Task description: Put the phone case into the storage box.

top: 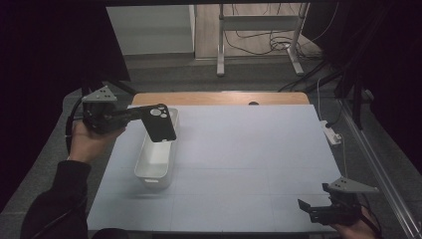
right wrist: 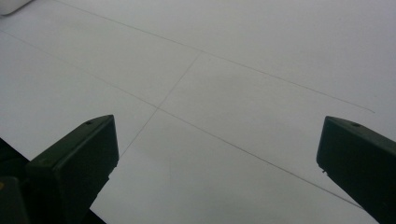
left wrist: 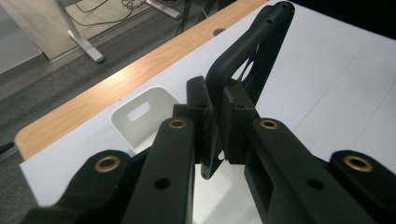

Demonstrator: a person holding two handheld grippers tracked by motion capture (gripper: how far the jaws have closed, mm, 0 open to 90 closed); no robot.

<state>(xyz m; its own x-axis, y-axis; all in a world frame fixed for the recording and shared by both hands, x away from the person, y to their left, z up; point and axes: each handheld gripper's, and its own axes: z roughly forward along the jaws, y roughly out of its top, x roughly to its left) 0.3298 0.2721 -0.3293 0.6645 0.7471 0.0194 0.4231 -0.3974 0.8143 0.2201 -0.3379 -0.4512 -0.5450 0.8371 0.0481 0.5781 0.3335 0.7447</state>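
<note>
Left tool (top: 143,113) clamped on a black plastic phone case with a camera cutout (top: 160,123), gripping it by one edge; in the left gripper view the case (left wrist: 252,49) stands up on edge between the closed jaws, both pads pressed against it. Case hangs in the air over the far end of the white rectangular plastic bin (top: 156,159), not touching it. Bin sits on the left part of the pale grey tabletop (top: 249,159), open side up, slot handle in its end wall (left wrist: 140,112). Right tool (top: 311,208) low at the near right corner of the tabletop, jaws spread wide, nothing between them; right gripper view looks down on bare grey surface (right wrist: 210,93) with thin grid lines.
</note>
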